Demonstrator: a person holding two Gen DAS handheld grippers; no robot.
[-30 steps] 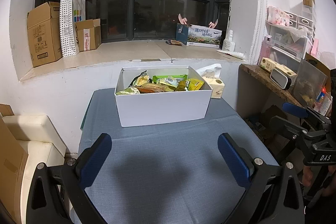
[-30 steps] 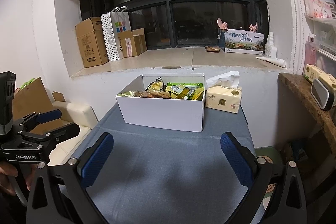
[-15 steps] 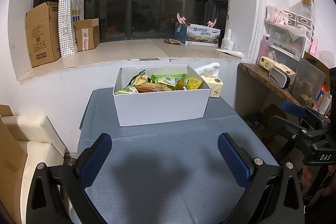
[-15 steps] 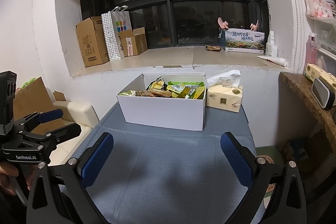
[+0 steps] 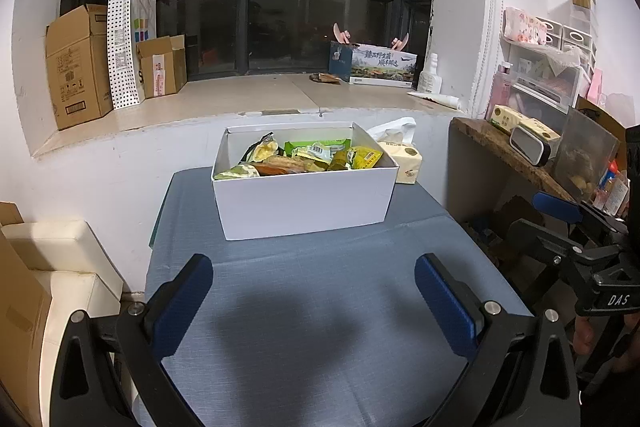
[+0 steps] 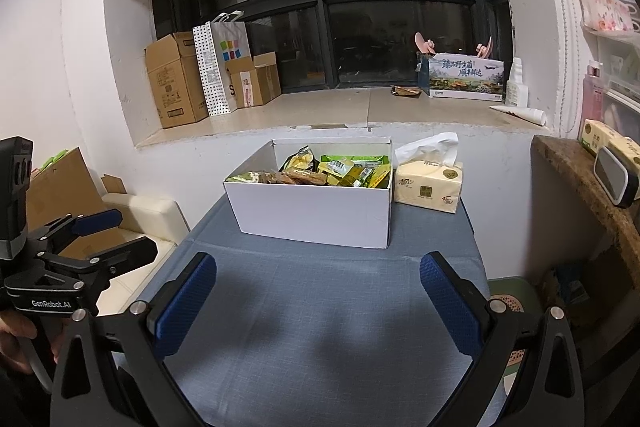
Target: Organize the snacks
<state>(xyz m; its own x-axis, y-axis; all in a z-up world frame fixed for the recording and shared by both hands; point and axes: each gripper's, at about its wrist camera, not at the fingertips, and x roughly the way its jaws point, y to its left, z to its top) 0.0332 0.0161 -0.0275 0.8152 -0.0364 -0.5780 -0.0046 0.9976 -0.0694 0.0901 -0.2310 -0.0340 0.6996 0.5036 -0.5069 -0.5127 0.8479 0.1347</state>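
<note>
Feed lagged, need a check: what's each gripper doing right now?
Left gripper: open, holding nothing.
Right gripper: open, holding nothing.

A small table (image 5: 320, 327) under a blue-grey cloth (image 6: 320, 339) stands against the white wall below the sill. At its far end sits an open white box (image 5: 306, 203) heaped with snack packets (image 5: 316, 159). A tissue pack (image 6: 429, 185) lies just beside the box's right end. The near half is bare cloth.

A plain white cardboard box (image 5: 304, 203) of green, yellow and orange snack packets (image 5: 312, 159) sits on a grey-blue woven cloth-covered counter (image 5: 320, 307), beside a pale yellow tissue pack (image 6: 430, 185).
</note>
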